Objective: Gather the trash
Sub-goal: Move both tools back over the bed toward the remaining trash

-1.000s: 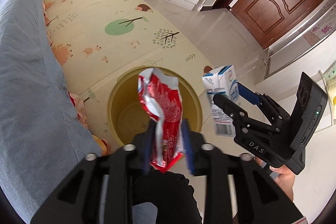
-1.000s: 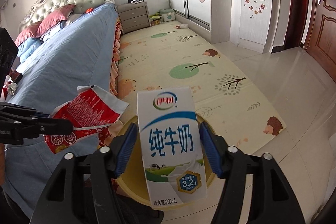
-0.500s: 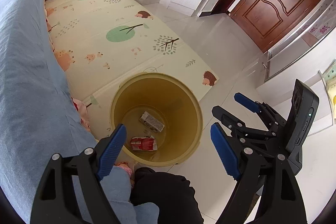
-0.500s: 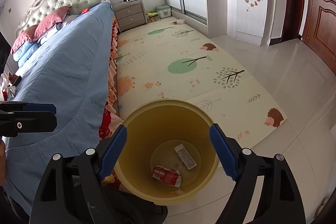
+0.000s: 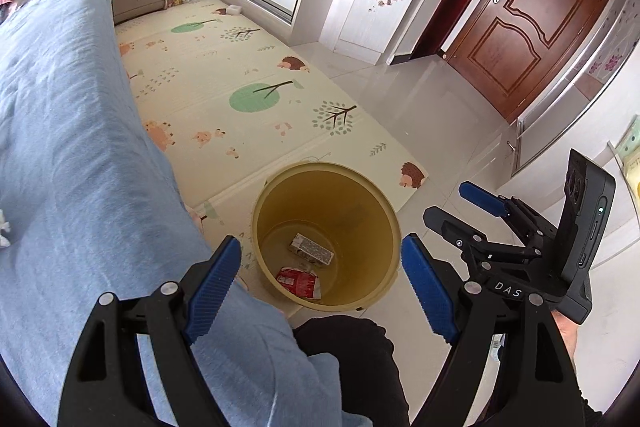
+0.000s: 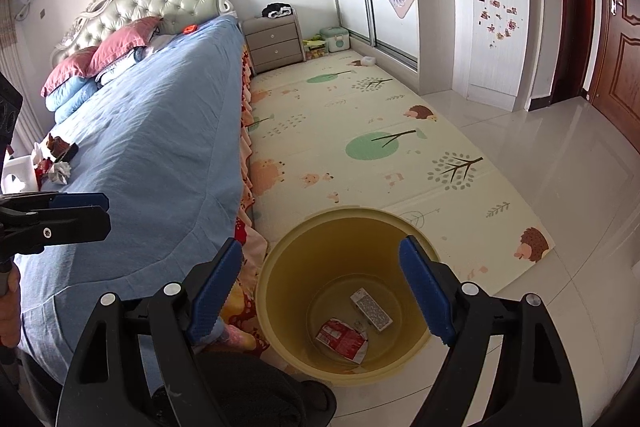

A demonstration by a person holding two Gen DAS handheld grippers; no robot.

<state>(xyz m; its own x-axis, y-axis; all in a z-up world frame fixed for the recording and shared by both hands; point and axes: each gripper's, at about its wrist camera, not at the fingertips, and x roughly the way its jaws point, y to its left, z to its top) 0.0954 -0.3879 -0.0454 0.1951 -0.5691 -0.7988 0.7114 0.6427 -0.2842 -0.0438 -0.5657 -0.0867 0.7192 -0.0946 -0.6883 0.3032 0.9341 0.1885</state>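
Note:
A yellow bin (image 5: 380,211) stands on the floor beside the bed; it also shows in the right wrist view (image 6: 280,291). Inside lie a red wrapper (image 5: 299,281) (image 6: 341,339) and a milk carton (image 5: 311,247) (image 6: 371,309) on its side. My left gripper (image 5: 322,287) is open and empty above the bin. My right gripper (image 6: 320,293) is open and empty above it too, and shows in the left wrist view (image 5: 460,207). More trash (image 6: 56,163) lies on the bed at the far left.
A bed with a blue cover (image 6: 152,147) fills the left. A patterned play mat (image 6: 360,139) covers the floor beyond the bin. A nightstand (image 6: 274,43), a white cabinet (image 6: 494,35) and a brown door (image 5: 528,11) stand farther off.
Both grippers opened and let go: the red wrapper and the milk carton dropped into the bin. Both grippers have since lifted a little and the views tilted up.

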